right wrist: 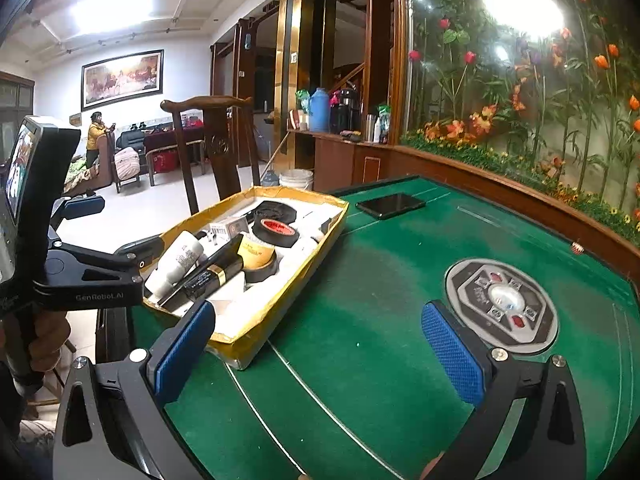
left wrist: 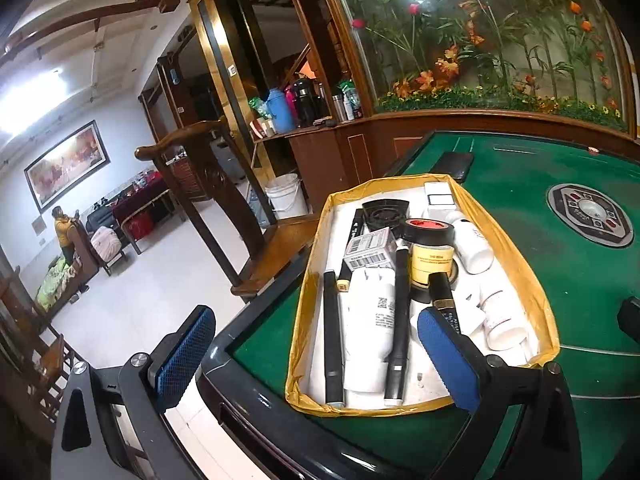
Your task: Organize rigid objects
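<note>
Nearly done: rigid items [left wrist: 372, 320] packed in yellow-edged tray [left wrist: 308, 280] at counter [right wrist: 380, 360] edge. Both hand-held grippers, left [left wrist: 316, 356] & right [right wrist: 320, 348], wide open, empty. Phone [right wrist: 390, 205] left outside.

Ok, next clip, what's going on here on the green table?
A person holds a gripper in each hand over a green table. Both the left gripper and the right gripper are open and hold nothing. A yellow-edged tray already contains white bottles, black pens, tape rolls and a small box. The left gripper hovers at the tray's near end; the right is over bare felt beside it. A phone lies outside the tray.
</note>
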